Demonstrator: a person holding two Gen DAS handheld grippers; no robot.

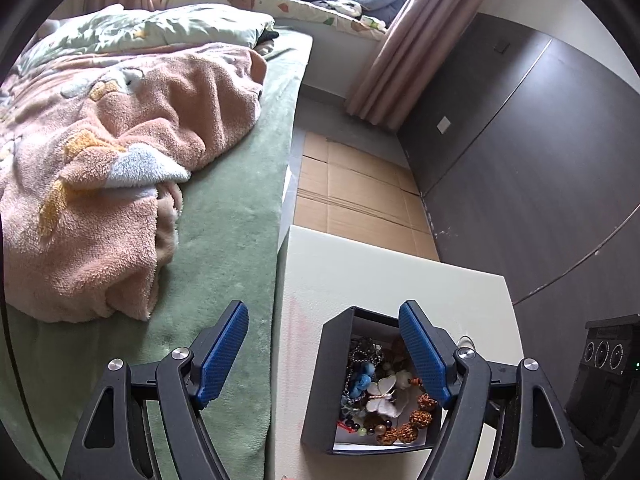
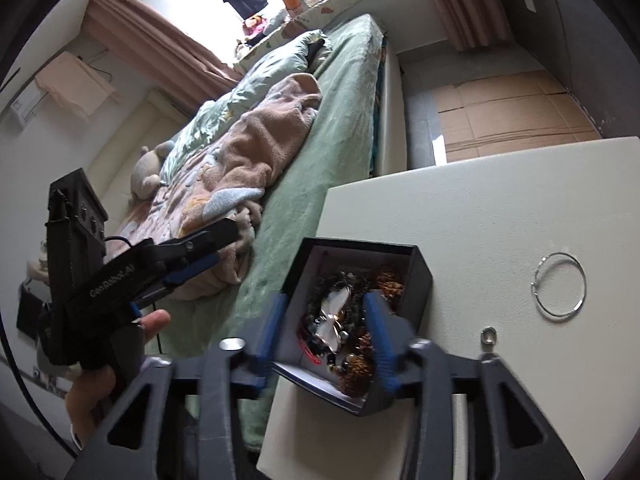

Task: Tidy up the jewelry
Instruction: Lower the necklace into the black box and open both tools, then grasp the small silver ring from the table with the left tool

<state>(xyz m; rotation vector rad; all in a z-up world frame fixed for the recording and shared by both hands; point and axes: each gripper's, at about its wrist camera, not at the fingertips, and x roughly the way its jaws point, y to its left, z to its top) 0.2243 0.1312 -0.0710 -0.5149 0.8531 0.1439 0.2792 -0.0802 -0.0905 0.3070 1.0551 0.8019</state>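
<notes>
Both the left gripper [image 1: 324, 354] and right gripper [image 2: 326, 334] stand wide, empty; the black box [image 2: 420, 276] overhangs the bench [image 2: 480, 208] edge lower centre, so a nudge could tip it.

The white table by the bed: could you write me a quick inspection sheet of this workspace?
Surface: white table, beside a green bed.
Job's things: black box full of jewelry; silver bangle and small ring lie loose on the table.
Clutter: pink blanket on the bed.
Grippers: left gripper open; right gripper open, blurred; both empty.
Cables: nothing seen on the table.
Surroundings: cardboard on the floor, curtains.
</notes>
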